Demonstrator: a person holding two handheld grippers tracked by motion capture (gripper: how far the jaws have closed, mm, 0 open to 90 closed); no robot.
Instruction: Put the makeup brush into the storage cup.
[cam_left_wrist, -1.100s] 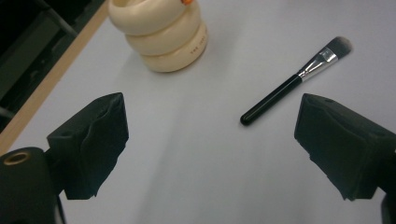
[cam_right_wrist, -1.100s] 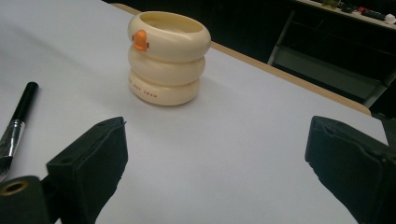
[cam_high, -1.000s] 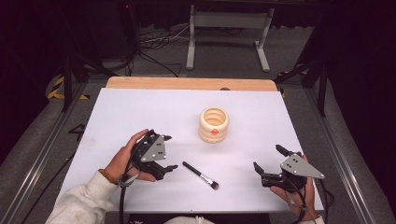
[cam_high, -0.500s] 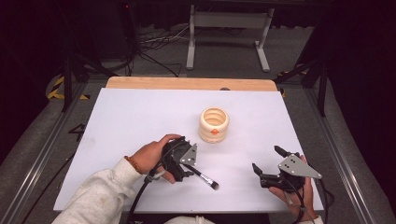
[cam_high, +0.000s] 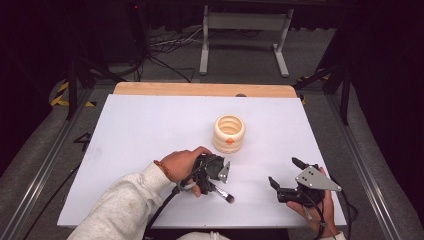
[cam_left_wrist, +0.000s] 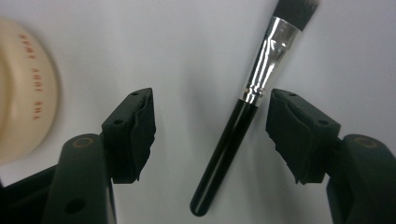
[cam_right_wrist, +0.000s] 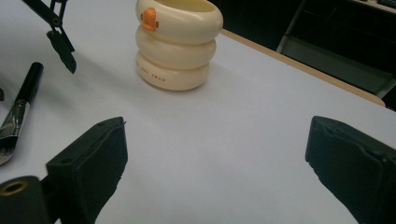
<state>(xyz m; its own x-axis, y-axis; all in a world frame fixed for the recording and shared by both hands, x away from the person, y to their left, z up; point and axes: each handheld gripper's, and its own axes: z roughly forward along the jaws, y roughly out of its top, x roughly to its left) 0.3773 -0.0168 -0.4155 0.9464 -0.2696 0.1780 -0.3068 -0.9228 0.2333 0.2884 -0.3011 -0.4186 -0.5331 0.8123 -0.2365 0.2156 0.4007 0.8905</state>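
Right gripper (cam_high: 282, 179) rests near right on the white table (cam_high: 130, 130), jaws wide, holding nothing. Left gripper (cam_left_wrist: 210, 130) straddles the makeup brush (cam_left_wrist: 243, 119), jaws open, not touching it. Farther: cream ribbed cup (cam_high: 229, 133), centre.

Left hand (cam_high: 182, 165) reaching in from near left, tipping the left gripper (cam_high: 216, 182) downward, jaws spread wide, right hand (cam_high: 320, 202) near right, holding the right gripper (cam_high: 284, 175) low, jaws wide apart
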